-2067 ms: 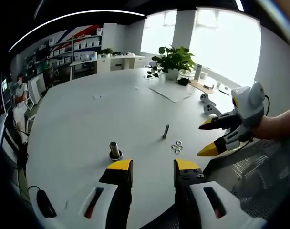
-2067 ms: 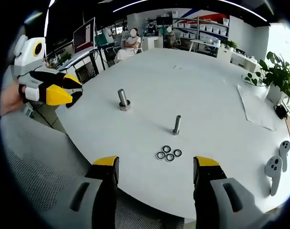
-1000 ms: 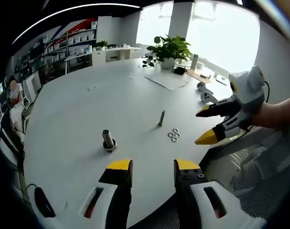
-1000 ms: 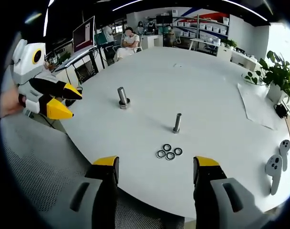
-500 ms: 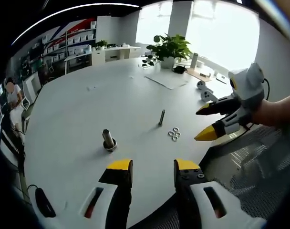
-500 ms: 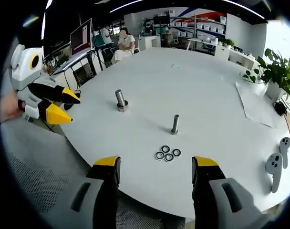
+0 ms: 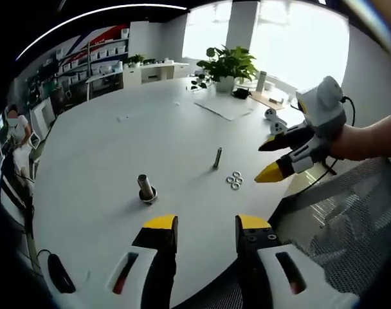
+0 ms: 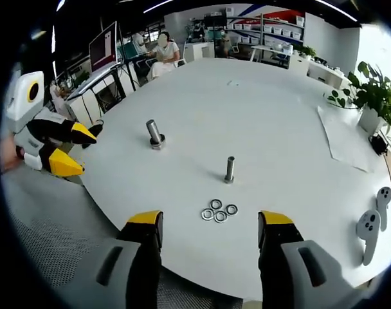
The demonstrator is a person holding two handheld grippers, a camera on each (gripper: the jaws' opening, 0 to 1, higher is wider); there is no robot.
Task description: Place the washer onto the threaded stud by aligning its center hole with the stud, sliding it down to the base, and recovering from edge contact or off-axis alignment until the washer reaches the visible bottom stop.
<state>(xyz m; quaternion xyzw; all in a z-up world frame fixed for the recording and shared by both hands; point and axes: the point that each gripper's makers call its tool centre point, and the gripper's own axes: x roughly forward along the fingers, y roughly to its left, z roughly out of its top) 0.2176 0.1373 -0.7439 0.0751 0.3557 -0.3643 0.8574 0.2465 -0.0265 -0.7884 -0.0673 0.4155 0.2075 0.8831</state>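
Four washers [image 8: 217,210] lay flat in a tight cluster on the white table [image 8: 292,129], just at 7 o'clock of the upright threaded stud [image 8: 229,170], none on it yet. The right gripper [image 8: 208,225] hovered near them with jaws apart and empty; the left gripper [image 7: 207,226] waited near the table edge, likewise spread and holding nothing. A thicker post [image 8: 154,134] stood farther off at 10 o'clock. The likely trouble: thin, touching washers invite a double pick or a slip, and a tilted washer could catch the stud's top edge.
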